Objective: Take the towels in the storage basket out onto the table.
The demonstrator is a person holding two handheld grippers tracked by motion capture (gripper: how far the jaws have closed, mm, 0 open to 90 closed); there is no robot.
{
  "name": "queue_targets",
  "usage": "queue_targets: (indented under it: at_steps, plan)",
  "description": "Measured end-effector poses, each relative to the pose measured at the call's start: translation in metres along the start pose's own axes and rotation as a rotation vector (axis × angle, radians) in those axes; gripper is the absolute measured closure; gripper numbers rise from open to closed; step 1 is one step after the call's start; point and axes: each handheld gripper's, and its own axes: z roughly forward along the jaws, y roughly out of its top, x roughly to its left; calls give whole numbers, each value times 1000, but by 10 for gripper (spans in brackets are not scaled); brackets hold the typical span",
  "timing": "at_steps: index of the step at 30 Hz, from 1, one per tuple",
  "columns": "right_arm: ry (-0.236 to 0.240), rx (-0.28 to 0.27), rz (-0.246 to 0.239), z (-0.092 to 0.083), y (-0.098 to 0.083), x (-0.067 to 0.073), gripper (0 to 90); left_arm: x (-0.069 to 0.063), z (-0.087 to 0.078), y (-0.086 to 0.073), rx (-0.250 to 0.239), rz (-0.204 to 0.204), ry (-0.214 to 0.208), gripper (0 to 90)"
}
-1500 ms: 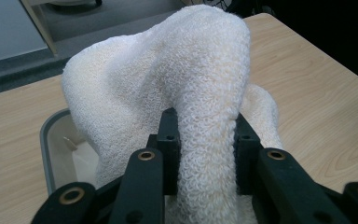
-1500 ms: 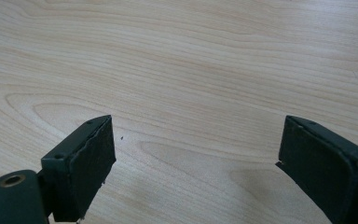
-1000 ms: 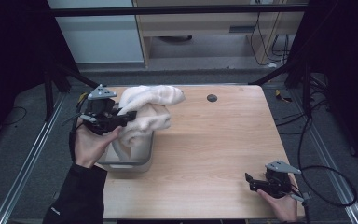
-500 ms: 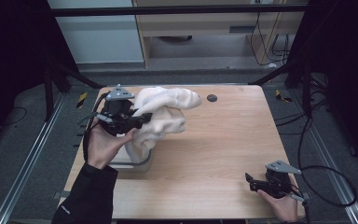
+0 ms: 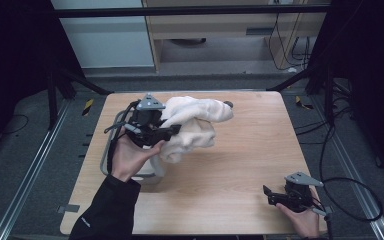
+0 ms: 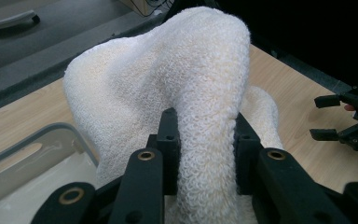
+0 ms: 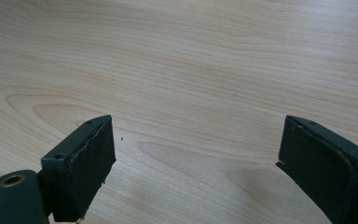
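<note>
Where dark floor surrounds it, a pale wooden table [image 5: 240,165] under white towel [image 5: 195,127]

On the table [image 5: 230,175], the tub [image 5: 111,167] sits at the left edge, under the person's left hand [image 5: 130,157]. The left gripper [image 5: 172,131] is above the tub's far right side, its jaws closed around a fold of the towel [image 5: 195,125], which hangs to the gripper's right over the table's middle left. A small round object [image 5: 228,104] lies just behind the towel, near the far edge. The right gripper [image 5: 269,195] rests at the near right corner, well apart from the towel, jaws spread over bare tabletop.
</note>
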Motion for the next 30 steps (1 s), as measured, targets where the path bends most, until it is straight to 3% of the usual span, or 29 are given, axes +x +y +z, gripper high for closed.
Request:
queue_targets:
  at_steps: [15, 30]
  plan:
    - [5, -9, -1, -1, 0, -2, 106, -26, 49, 1, 58, 48, -67, 708]
    - [7, -10, -8, -1, 0, -2, 105, -31, 95, -18, 99, 46, -87, 707]
